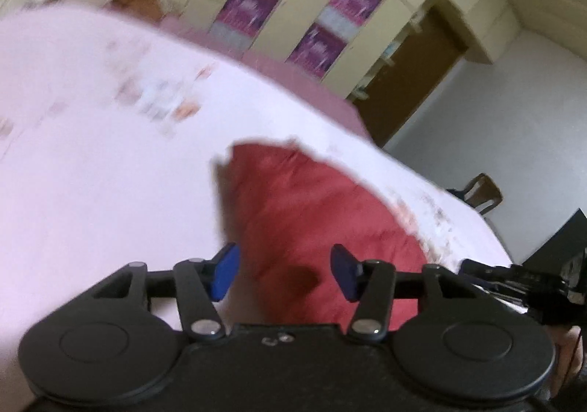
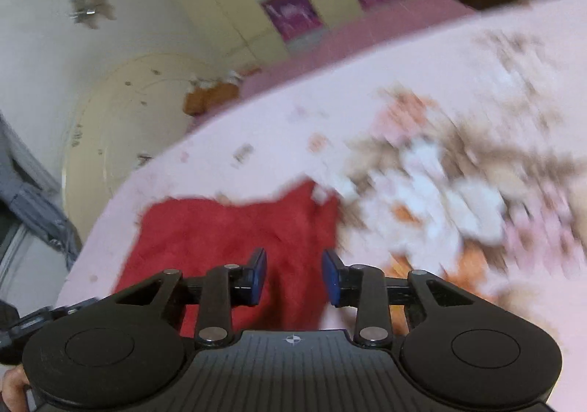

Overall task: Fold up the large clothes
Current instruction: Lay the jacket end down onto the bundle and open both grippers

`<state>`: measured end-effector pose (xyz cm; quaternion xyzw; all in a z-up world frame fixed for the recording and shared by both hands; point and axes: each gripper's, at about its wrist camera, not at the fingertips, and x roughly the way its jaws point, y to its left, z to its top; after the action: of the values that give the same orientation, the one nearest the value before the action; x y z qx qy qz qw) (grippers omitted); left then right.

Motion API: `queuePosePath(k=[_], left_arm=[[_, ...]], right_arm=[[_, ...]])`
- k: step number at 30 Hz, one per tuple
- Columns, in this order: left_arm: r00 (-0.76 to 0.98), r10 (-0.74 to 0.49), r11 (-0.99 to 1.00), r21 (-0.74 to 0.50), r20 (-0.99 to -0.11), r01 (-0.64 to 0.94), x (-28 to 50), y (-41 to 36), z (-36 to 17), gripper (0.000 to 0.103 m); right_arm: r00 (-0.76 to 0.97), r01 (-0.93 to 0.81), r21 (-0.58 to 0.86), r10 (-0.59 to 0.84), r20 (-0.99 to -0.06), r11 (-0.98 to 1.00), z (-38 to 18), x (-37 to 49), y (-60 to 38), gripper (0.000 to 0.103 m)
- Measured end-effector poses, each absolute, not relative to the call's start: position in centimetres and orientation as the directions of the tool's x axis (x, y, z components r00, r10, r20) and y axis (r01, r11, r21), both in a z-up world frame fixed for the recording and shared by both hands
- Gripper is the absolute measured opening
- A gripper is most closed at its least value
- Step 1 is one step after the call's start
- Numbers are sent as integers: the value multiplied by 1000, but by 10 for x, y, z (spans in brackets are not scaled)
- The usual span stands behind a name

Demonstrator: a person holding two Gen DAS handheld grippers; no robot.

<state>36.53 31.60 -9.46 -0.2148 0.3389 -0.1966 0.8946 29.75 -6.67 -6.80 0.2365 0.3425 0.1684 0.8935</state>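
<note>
A red garment (image 1: 312, 214) lies flat on a pink bedsheet (image 1: 91, 173). It also shows in the right wrist view (image 2: 227, 228). My left gripper (image 1: 282, 272) is open and empty, hovering over the garment's near part. My right gripper (image 2: 293, 280) is open and empty above the garment's right edge. The right gripper's body shows at the right edge of the left wrist view (image 1: 521, 276). Both views are blurred by motion.
The sheet has a flower print (image 2: 440, 184) to the right of the garment. A cream wardrobe with purple panels (image 1: 293, 8) stands behind the bed. A brown door (image 1: 411, 78) is at the right. Grey cloth (image 2: 29, 199) hangs at the left.
</note>
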Motion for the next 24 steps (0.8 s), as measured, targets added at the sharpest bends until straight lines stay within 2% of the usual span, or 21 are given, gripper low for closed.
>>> queuePosePath(k=[1,4,9,18,24], left_arm=[[695,-501,834,-500,-515,231,371,306,-91,50],[672,-512,853,-409,-535,324,396,265,-80,49],[635,-484,875,-314,-602,369,436,226,-92,49],[630,-430,902,-292,-646,317,463,235,-111,47],[675,-389,919,-310,-627,242,443,265,-98,45]], right_arm=[[702,-174,528,480,-526,832,-61,304,-54,19],[681,-282,458,512,-524,843,-49,327,-7,18],[640,-340,347,485,-596,874,-67,360,49,19],[644,-192,352,388,-659,916,-115,377,13,19],[669,-128,321,320,-670,938,-107,368,-25,19]])
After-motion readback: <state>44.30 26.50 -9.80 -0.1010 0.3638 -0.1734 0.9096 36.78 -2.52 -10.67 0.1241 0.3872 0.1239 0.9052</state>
